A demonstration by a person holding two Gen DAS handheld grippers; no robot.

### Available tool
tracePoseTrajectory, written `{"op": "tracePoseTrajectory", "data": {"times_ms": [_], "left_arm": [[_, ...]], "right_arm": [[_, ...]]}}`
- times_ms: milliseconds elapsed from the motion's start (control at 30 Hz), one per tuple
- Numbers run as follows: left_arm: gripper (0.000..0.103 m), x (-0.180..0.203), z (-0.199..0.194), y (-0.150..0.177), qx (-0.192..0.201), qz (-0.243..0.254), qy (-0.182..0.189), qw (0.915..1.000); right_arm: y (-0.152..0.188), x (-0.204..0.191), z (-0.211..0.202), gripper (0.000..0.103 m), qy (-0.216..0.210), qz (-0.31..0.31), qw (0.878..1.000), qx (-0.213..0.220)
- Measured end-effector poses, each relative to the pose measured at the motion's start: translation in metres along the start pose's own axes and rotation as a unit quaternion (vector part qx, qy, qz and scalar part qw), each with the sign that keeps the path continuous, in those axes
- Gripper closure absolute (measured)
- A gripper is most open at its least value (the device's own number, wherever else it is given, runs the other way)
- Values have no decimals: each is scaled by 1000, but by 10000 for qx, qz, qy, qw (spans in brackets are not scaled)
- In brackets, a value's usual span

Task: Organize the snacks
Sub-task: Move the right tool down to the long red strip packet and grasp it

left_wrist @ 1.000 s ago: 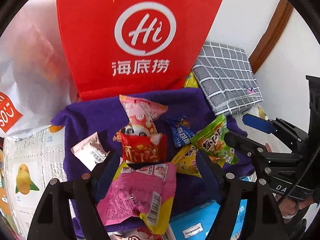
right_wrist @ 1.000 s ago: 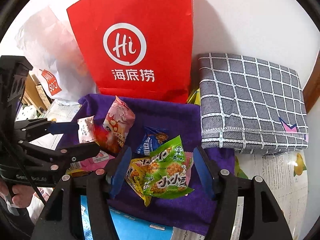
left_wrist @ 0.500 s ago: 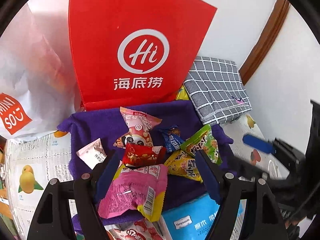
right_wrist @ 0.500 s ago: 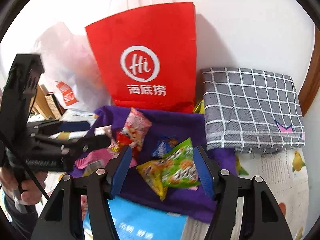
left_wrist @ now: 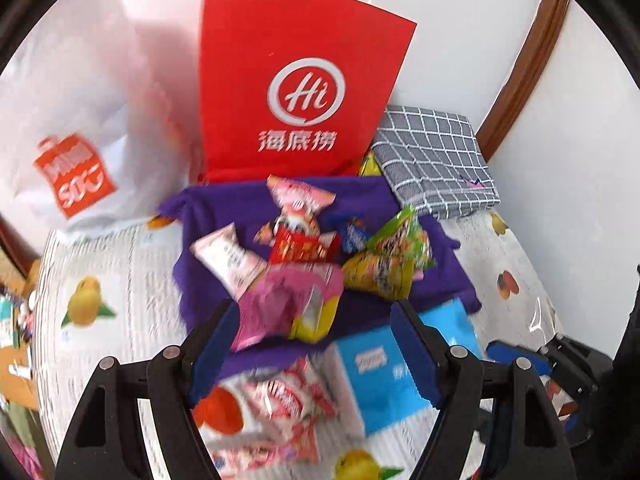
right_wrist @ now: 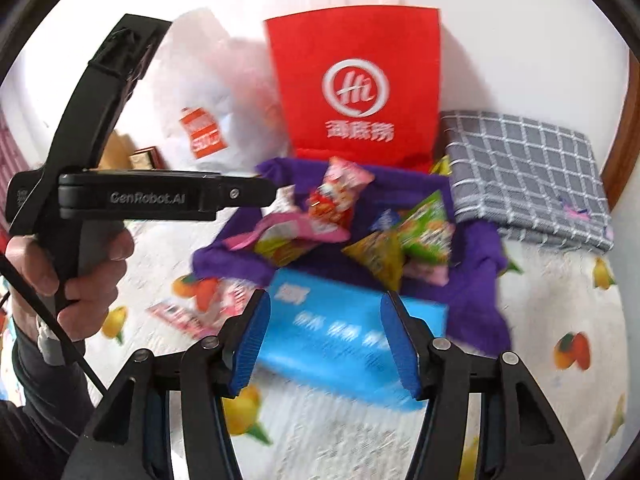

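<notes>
**Hovering over the snack pile, both grippers empty**

Hovering above the table, I keep my left gripper [left_wrist: 312, 344] spread wide with nothing between its pads. My right gripper [right_wrist: 326, 340] is closing, empty too — only the blue box [right_wrist: 348, 328] lies below it. The snack packets [left_wrist: 304, 256] sit heaped on the purple cloth [left_wrist: 200, 208] at twelve o'clock from both tools. The red paper bag [left_wrist: 296, 96] stands upright behind the cloth, the grey checked cloth [left_wrist: 436, 160] lies folded at about one o'clock — a white plastic bag [left_wrist: 80, 128] slumps at ten.
</notes>
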State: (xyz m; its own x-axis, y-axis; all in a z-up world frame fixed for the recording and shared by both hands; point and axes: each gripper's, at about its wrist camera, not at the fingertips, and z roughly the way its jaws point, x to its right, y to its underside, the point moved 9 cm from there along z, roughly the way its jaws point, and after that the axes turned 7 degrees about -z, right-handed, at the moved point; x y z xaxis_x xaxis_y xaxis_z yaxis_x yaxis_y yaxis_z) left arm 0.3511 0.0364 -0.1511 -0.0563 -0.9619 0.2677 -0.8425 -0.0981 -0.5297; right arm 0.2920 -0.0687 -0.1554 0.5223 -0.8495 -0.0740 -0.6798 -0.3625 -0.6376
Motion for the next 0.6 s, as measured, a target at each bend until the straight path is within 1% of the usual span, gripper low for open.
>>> {"op": "tracePoseTrajectory", "data": {"times_ms": [67,100,167,233,300,400,467,600], "left_arm": [[28,-6,-6,11,-11,6,-86,10000],[28,-12,-9,16,3,1,-185,9998],[28,-24,-14,24,15,-46,-369,9993],[28,-36,-17,31,11,-128,-451,9989],[28,-48,-20,37,-4,-224,-496,9985],[28,-65,-24,45,-3,-352,-531,9980],[28,-76,-28,49,13,-398,-583,9975],[28,-101,-33,53,47,-533,-696,9961]], "right_arm": [[9,-18,2,51,-104,-69,9999,-23],[13,-24,4,52,-130,-78,9999,-45],[21,-37,9,55,-170,-89,9998,-111],[29,-49,15,60,-178,-71,9997,-159],[36,-61,20,60,-193,-120,9996,-181],[44,-86,31,60,-246,-408,9986,-211],[45,-102,41,60,-245,-621,9976,-192],[42,-120,63,60,-212,-800,9963,-239]]}}
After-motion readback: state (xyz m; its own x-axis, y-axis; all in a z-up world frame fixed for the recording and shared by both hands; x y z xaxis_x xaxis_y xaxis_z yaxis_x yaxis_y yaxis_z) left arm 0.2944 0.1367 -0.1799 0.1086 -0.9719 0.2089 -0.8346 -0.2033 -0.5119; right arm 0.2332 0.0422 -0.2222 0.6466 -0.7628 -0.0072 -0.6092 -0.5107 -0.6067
